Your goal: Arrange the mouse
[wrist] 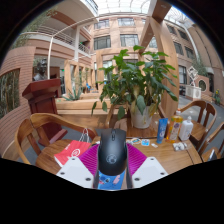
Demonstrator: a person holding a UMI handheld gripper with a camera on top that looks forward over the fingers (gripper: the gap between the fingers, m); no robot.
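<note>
We see the gripper (111,172) closed on a black computer mouse (112,151), its 2 magenta pads (91,160) pressing the mouse's sides, held over a wooden table (180,157). Beyond the mouse stands a leafy potted plant (132,83). A red booklet (71,151) lies near the left finger; a blue bottle (162,130) stands beside the plant.

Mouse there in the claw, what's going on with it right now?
A handheld claw has a dark computer mouse between its two pink-padded fingers, apparently clamped and lifted over a wooden table. Beyond it stand a leafy potted plant and some bottles; a red booklet lies beside the fingers. Wooden chairs surround the table.
</note>
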